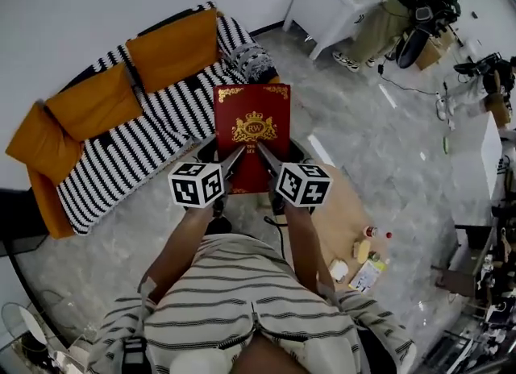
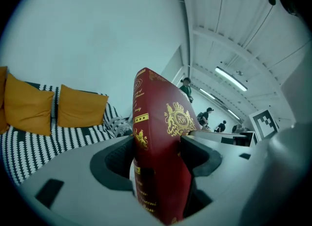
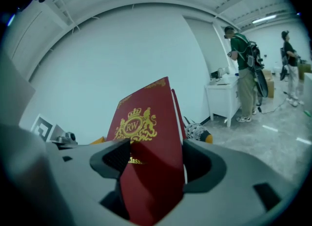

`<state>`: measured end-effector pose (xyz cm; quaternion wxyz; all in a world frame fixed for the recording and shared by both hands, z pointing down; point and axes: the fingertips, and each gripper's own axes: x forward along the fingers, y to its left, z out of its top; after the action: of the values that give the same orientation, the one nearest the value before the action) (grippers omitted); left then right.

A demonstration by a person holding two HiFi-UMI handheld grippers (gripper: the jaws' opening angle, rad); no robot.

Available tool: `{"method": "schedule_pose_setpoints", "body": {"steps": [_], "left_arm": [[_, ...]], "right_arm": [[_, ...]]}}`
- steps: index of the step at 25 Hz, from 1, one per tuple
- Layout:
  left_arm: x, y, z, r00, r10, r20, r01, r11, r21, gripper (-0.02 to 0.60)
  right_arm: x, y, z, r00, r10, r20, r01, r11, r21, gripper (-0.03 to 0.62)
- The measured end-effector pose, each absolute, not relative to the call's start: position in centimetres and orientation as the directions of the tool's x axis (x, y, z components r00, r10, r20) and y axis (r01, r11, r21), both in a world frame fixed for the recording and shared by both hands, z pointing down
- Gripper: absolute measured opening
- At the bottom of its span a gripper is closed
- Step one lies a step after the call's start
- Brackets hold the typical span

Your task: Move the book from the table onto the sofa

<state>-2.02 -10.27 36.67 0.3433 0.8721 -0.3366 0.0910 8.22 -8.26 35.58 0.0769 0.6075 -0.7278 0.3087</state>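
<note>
Carry step: red hardcover book (image 1: 251, 135) is clamped by both left gripper (image 1: 234, 160) and right gripper (image 1: 267, 159), held aloft near the striped sofa (image 1: 137, 155); lowering onto the seat is needed next.

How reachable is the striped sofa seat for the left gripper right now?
Probably reachable. The left gripper, like the right gripper, is shut on the red book, and the sofa seat lies just ahead to its left with nothing visible between. Both would need to move together.
</note>
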Motion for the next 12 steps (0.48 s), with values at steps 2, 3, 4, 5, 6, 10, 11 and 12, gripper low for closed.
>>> {"method": "schedule_pose_setpoints", "body": {"steps": [2,3,4,5,6,10,11,12], "left_arm": [[-4.2,-12.1,36.7,0.736,-0.554,0.388,-0.669,-0.509,0.542,0.305],[-5.3,-13.0,36.8,0.723,-0.571,0.388,-0.68,-0.493,0.543,0.305],[-6.3,-13.8,36.8,0.711,-0.586,0.389,-0.691,-0.477,0.543,0.305],[-7.2,-14.5,36.9,0.7,-0.598,0.389,-0.699,-0.464,0.544,0.305],[-8.0,-15.2,37.0,0.693,-0.606,0.39,-0.704,-0.454,0.546,0.305],[-11.6,-17.5,37.3,0.665,-0.634,0.394,-0.722,-0.412,0.555,0.305],[-12.5,-18.0,37.4,0.657,-0.643,0.393,-0.726,-0.401,0.558,0.305],[-13.2,-18.6,37.4,0.65,-0.651,0.392,-0.73,-0.39,0.562,0.305]], "right_arm": [[6.1,-10.6,35.6,-0.283,-0.825,0.489,-0.93,0.112,-0.351,0.351],[5.0,-11.7,35.6,-0.302,-0.818,0.49,-0.928,0.134,-0.348,0.351],[4.0,-12.7,35.6,-0.319,-0.811,0.49,-0.925,0.154,-0.347,0.351],[3.1,-13.6,35.7,-0.333,-0.805,0.492,-0.923,0.17,-0.346,0.351],[2.3,-14.4,35.8,-0.342,-0.799,0.495,-0.921,0.18,-0.346,0.351],[-1.3,-17.2,36.1,-0.376,-0.776,0.506,-0.914,0.221,-0.341,0.351],[-2.1,-17.9,36.1,-0.385,-0.77,0.509,-0.912,0.234,-0.337,0.351],[-2.9,-18.7,36.1,-0.393,-0.764,0.512,-0.91,0.246,-0.333,0.351]]}}
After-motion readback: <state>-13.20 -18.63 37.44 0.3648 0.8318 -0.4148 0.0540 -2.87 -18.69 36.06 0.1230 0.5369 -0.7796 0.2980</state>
